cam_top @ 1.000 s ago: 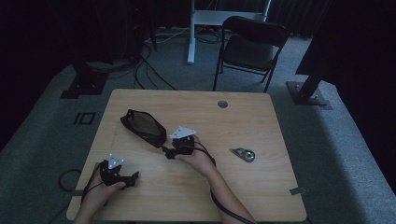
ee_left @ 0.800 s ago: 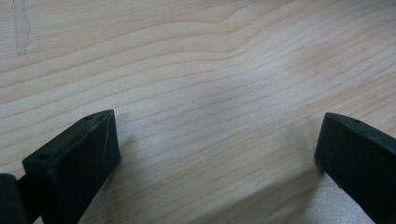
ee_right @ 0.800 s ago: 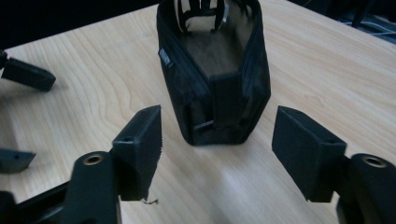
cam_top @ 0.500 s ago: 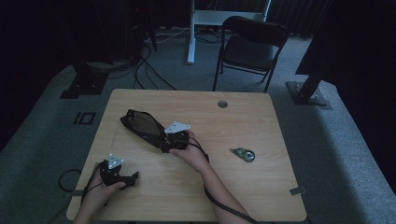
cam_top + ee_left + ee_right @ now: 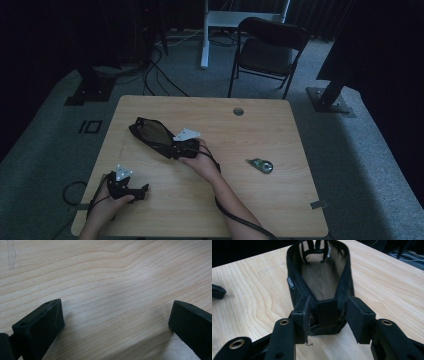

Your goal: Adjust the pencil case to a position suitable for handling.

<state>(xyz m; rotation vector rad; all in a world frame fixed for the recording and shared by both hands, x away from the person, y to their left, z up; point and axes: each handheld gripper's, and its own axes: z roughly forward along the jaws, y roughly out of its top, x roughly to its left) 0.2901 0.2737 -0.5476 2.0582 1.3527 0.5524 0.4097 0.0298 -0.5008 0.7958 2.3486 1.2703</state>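
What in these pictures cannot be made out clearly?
- Small green thing on the table, high view: too small and dim to identify.
- Pouch label, right gripper view: lettering too small to read.
- Right claw grip: contact with the pouch's end unclear.
- Left claw: cut off by the bottom edge.

The small green object (image 5: 262, 165) on the table (image 5: 280, 125) is too tiny to identify. Darkness swallows the room's far edges. The mesh pouch (image 5: 322, 277) hides its own near end behind the right gripper (image 5: 329, 320).
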